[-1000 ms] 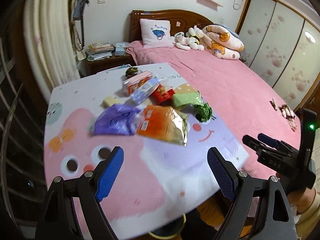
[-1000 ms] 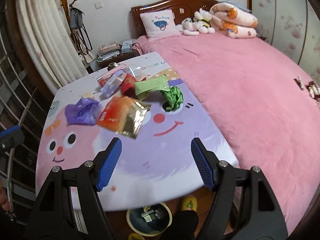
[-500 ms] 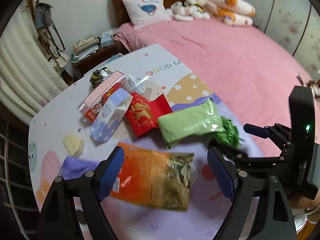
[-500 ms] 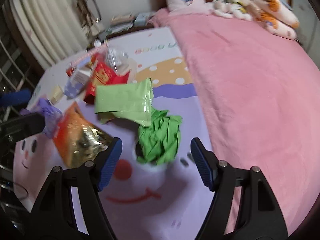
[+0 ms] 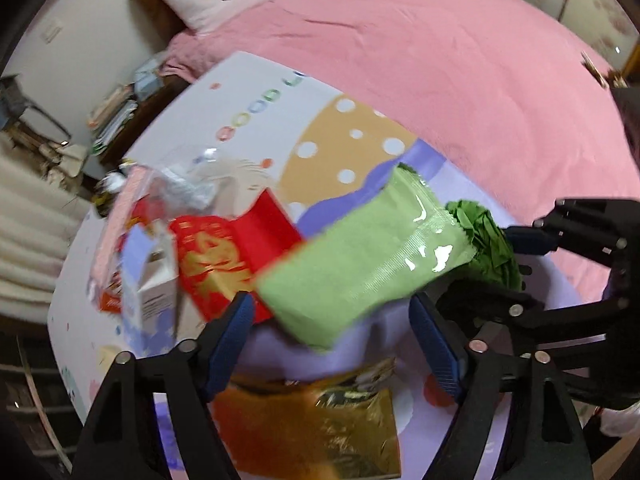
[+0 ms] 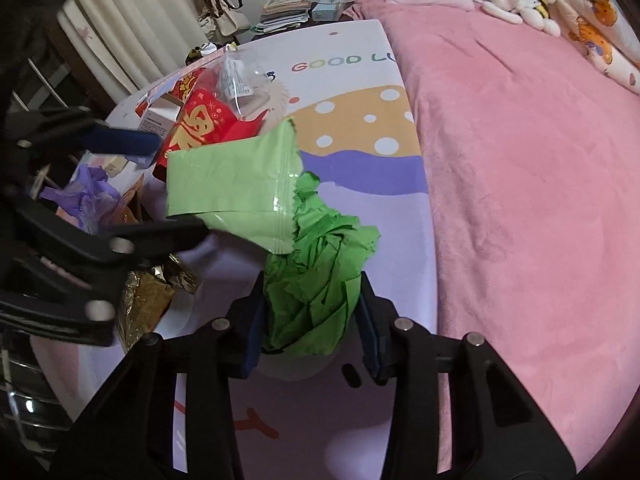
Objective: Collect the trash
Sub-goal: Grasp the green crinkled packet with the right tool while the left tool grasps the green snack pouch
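Note:
A crumpled dark green paper (image 6: 320, 272) lies on the cartoon-printed table (image 6: 352, 60). My right gripper (image 6: 312, 280) is closing on it, and both blue pads touch its sides. In the left wrist view the same paper (image 5: 488, 240) sits between the right gripper's fingers (image 5: 528, 240). A light green pouch (image 5: 360, 264) lies beside the paper. My left gripper (image 5: 331, 302) straddles its near end with jaws wide and slowly closing; the pads stand apart from it. The pouch (image 6: 232, 180) partly covers a red packet (image 6: 200, 128).
An orange and gold foil bag (image 5: 312, 428), a white carton (image 5: 152, 280), a clear wrapper (image 5: 192, 184) and a purple bag (image 6: 92, 196) crowd the table's left half. A pink bed (image 6: 520, 160) runs along the right edge. A bedside table with books (image 6: 284, 12) stands behind.
Both grippers dropped and moved forward from the table's near edge onto the trash pile. The right jaws narrowed around the crumpled green paper. The left gripper now straddles the green pouch.

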Motion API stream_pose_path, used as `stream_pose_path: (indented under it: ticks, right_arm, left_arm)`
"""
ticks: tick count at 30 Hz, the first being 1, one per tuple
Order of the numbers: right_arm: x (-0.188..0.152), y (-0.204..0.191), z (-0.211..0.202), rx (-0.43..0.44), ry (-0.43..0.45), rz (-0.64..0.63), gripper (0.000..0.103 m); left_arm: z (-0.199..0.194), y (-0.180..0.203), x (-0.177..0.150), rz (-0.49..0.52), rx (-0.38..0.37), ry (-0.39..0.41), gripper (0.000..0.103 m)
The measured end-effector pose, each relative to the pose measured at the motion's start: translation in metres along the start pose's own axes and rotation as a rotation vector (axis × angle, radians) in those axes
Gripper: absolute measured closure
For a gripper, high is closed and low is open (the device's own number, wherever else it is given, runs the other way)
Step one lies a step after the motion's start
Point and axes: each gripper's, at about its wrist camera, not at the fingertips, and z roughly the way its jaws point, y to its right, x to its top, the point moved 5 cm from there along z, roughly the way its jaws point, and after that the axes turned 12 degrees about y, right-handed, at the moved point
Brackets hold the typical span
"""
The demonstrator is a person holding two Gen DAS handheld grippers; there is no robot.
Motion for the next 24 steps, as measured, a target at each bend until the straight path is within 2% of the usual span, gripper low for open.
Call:
stream_pose_path:
  ticks: [2,6,9,12,14,16,24]
  right_arm:
    - [0.001,0.004,-0.001,0.015,-0.002,0.004,0.069]
    - [0.004,0.008,-0.002,0.05,-0.002,0.013,0.069]
    - [0.004,0.009,-0.002,0.068,-0.005,0.014,0.069]
    - [0.004,0.007,-0.003,0.091,-0.009,0.013,0.069]
    - [0.004,0.007,-0.002,0.1,-0.008,0.015,0.069]
    - [0.003,0.007,-0.001,0.106,-0.012,0.021,0.069]
    - [0.0,0.01,-0.001,0.122,-0.007,0.052,0.07]
  left_arm:
    - [0.009,0.005,0.003,0.023,-0.009,-0.005,0.029]
    - [0.03,0.011,0.008,0.041,-0.025,-0.029,0.032]
    - [0.044,0.013,0.013,0.067,-0.03,-0.042,0.039]
    - [0.055,0.013,0.018,0.091,-0.036,-0.052,0.051]
    - [0.059,0.012,0.022,0.084,-0.05,-0.049,0.06]
    - [0.064,0.01,0.026,0.073,-0.048,-0.05,0.064]
    - [0.061,-0.001,0.026,-0.045,-0.05,-0.026,0.075]
